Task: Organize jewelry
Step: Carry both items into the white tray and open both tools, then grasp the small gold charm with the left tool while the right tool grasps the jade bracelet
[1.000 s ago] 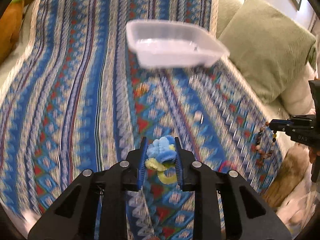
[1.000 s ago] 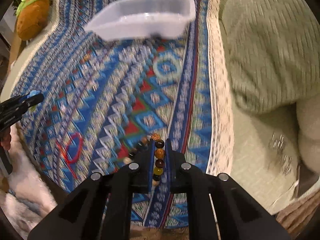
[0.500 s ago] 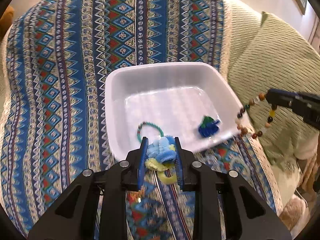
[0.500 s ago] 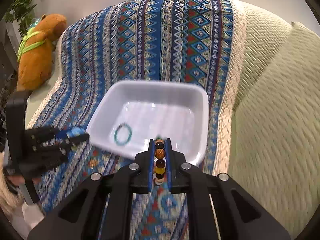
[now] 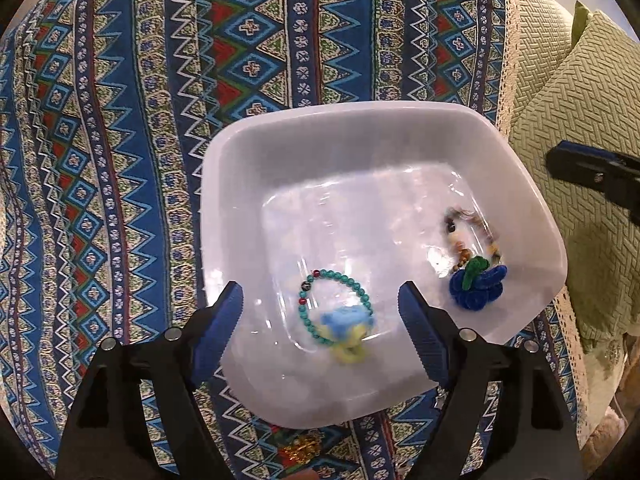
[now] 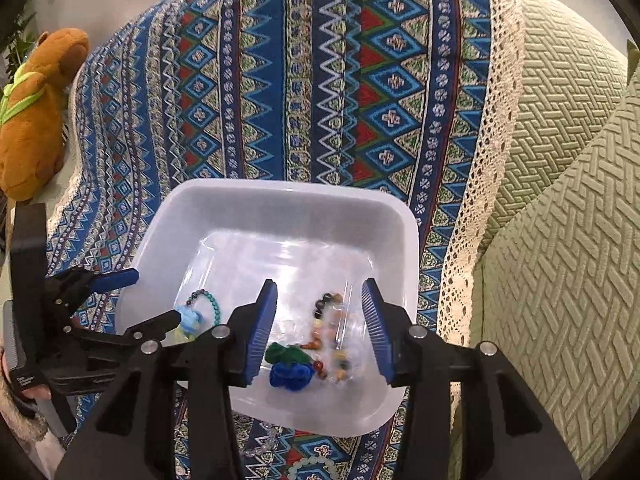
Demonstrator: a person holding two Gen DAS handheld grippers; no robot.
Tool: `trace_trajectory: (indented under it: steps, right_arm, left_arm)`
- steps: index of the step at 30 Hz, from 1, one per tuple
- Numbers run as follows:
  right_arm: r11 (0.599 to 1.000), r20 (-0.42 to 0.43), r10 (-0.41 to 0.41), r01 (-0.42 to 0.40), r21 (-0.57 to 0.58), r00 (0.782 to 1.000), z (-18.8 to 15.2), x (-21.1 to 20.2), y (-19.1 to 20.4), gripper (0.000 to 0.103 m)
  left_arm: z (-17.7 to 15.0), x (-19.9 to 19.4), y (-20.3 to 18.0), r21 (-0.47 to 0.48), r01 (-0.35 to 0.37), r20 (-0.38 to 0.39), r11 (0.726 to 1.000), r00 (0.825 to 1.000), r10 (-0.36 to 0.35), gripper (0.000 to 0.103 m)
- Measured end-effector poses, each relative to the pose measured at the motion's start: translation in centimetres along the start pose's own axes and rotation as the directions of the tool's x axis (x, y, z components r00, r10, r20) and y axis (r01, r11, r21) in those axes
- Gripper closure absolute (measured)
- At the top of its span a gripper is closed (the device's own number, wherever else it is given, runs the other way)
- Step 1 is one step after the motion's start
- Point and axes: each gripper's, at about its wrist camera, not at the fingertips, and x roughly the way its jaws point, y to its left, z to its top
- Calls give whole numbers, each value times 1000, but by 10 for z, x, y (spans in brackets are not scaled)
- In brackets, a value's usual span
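A white plastic tray sits on a blue patterned blanket. In it lie a turquoise bead bracelet, a light blue and yellow fuzzy flower ring, a dark blue and green fuzzy flower and a brown mixed-bead bracelet. My left gripper is open and empty over the tray's near left part. My right gripper is open and empty over the brown bracelet; one of its fingers shows at the right of the left wrist view.
A green textured cushion lies right of the blanket. A brown plush toy sits at far left. A gold and red trinket and a pale bead bracelet lie on the blanket in front of the tray.
Both grippers moved over the tray and opened. The light blue flower ring dropped from the left, the brown bead bracelet from the right; both now lie in the tray.
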Motion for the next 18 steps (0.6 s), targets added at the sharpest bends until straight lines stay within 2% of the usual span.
trace_trajectory:
  steps: [4,11,14,18]
  right_arm:
    - [1000,24,16,-16,1,1000,-16,-29,-1,58]
    - [1000,-20,10,-10,-18,1000,-89,-69,-1,57]
    - [1000,-59,-19,19,-11,998,-126,-67,-3,57]
    - [998,-116,-4,11,57,993,-159,-56,-11,57]
  left_arm:
    - [-12,-25,-1,0,14,23,1000,1000,-14,22]
    - [-65,-83,-6,56,81,87,995,993,-86,22]
    - [-91,-82,-9,78,64,74,995,995,-70,22]
    - [-129,-68,-8,81,30,41,996,999,-33,22]
